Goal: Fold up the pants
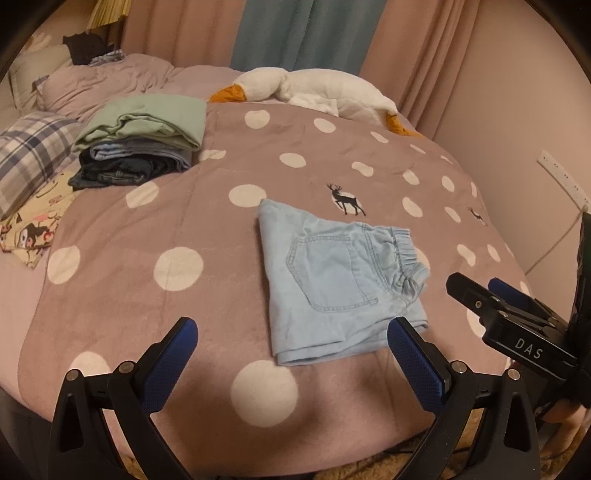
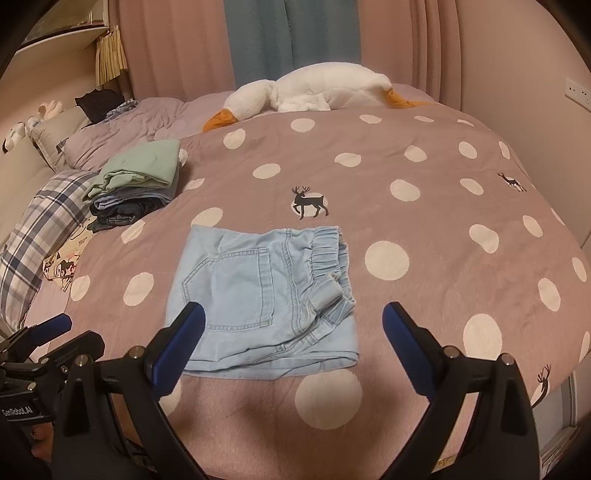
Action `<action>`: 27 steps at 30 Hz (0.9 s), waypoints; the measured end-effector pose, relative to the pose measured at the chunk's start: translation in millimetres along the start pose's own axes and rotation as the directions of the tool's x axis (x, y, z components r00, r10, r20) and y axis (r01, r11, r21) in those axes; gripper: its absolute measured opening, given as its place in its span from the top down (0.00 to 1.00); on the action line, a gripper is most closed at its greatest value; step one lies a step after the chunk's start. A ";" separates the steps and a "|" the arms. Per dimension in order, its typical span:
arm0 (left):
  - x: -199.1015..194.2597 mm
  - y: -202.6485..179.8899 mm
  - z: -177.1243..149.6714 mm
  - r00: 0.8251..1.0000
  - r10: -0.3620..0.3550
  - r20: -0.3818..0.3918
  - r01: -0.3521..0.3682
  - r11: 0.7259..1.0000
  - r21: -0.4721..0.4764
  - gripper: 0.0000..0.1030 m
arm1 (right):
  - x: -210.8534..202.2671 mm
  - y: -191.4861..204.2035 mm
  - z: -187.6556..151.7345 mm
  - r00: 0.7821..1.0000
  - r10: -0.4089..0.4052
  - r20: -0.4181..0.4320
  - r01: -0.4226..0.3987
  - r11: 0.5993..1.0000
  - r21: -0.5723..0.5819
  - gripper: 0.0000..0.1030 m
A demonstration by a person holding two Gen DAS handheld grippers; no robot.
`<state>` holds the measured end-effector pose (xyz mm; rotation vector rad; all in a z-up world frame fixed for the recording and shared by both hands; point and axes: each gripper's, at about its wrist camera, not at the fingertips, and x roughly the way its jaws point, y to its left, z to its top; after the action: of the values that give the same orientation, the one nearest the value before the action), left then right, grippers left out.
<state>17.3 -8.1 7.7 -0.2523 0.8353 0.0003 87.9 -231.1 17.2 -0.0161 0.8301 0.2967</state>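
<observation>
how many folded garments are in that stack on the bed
3 that show: a green one on top, a light blue one under it, dark denim at the bottom. More could be hidden within the stack.

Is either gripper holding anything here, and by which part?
Nothing is held: left gripper and right gripper are both open above the folded light-blue denim pants.

We have two fisheye views, each looking forward from low over the near edge of the bed (image 1: 110, 280), along its own gripper's fingers toward the curtains (image 1: 306, 33). The left view sits further left, with the pants (image 1: 332, 280) right of centre; the right view has them left of centre (image 2: 258, 295). Both share the pants, clothes stack (image 1: 144, 144), plush goose (image 2: 314, 88) and each other's gripper.
</observation>
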 end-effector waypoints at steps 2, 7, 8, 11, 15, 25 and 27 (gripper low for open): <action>-1.2 -0.2 -0.2 1.000 -0.001 0.002 0.001 1.000 0.001 0.02 | -0.6 -0.2 -1.2 1.000 0.001 0.001 -0.001 1.000 -0.002 0.05; -3.5 -2.2 -1.3 1.000 0.000 0.005 0.000 1.000 0.005 0.02 | -3.8 1.5 -4.3 1.000 0.007 0.001 -0.007 1.000 -0.004 0.05; -3.7 -2.4 -1.4 1.000 -0.001 0.006 0.001 1.000 0.005 0.02 | -3.7 1.8 -4.4 1.000 0.006 0.001 -0.006 1.000 -0.005 0.05; -4.6 -4.0 -2.6 1.000 -0.005 0.004 0.005 1.000 0.011 0.02 | -4.7 2.5 -5.2 1.000 0.005 0.000 -0.005 1.000 -0.005 0.05; -3.9 -7.4 -4.2 1.000 -0.004 -0.003 0.004 1.000 0.013 0.02 | -5.2 2.6 -6.2 1.000 0.006 -0.002 -0.006 1.000 -0.005 0.05; -3.7 -16.3 -8.5 1.000 -0.008 -0.020 0.009 0.999 0.037 0.02 | -4.4 3.0 -8.9 1.000 0.010 -0.016 -0.010 1.000 0.004 0.05; -2.8 -18.1 -9.5 1.000 -0.012 -0.025 0.013 0.999 0.044 0.02 | -3.3 2.9 -8.5 1.000 0.013 -0.018 -0.013 1.000 0.005 0.05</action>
<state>10.3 -27.4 7.6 -0.2166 0.8577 -0.0330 78.8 -230.3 14.2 -0.0089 0.8492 0.3075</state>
